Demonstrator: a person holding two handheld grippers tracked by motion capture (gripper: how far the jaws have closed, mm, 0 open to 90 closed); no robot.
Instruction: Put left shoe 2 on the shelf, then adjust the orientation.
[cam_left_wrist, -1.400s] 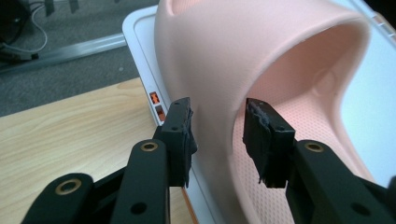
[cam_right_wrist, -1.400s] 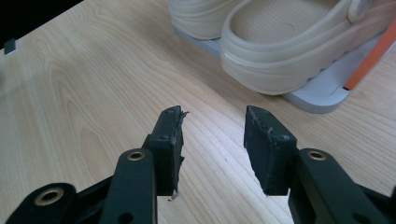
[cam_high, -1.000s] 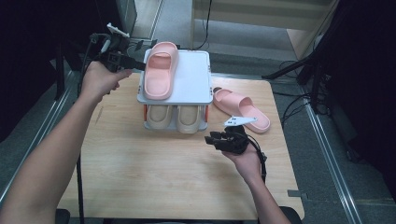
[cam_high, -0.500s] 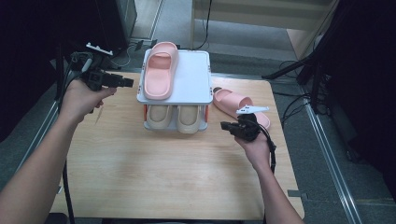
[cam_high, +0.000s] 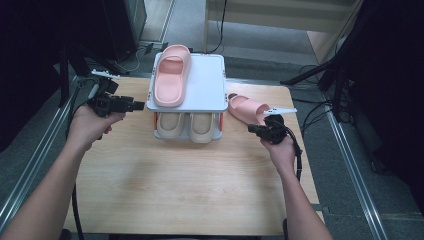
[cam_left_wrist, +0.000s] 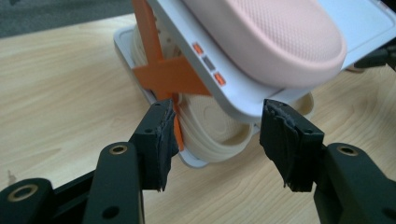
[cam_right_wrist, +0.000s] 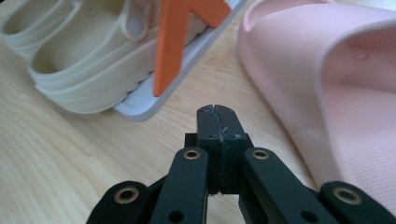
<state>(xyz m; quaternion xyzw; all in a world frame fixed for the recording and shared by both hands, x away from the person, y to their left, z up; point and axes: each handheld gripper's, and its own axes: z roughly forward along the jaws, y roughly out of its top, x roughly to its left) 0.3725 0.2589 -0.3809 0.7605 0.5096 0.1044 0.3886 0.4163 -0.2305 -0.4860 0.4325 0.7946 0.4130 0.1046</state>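
Observation:
A white two-shelf shoe rack (cam_high: 210, 85) stands at the back of the wooden table. One pink slipper (cam_high: 171, 75) lies on its top shelf, and a beige pair (cam_high: 189, 125) fills the lower shelf. A second pink slipper (cam_high: 246, 107) rests on the table to the rack's right. My left gripper (cam_high: 134, 106) sits left of the rack and points at it. Its jaws have just been opening and nothing is between them (cam_left_wrist: 215, 140). My right gripper (cam_high: 252, 129) is shut and empty (cam_right_wrist: 217, 112), just in front of the loose pink slipper (cam_right_wrist: 336, 93).
Orange cross braces (cam_left_wrist: 168, 74) hold up the rack's sides, one close to my right gripper (cam_right_wrist: 173, 42). The lower tray's edge (cam_right_wrist: 140, 105) juts over the table. Bare wood (cam_high: 190, 185) spreads in front of the rack. Dark stands and cables ring the table.
My left hand drew back from the slipper on the top shelf, coming lower and nearer at the rack's left. My right hand moved right and away, toward the loose pink slipper.

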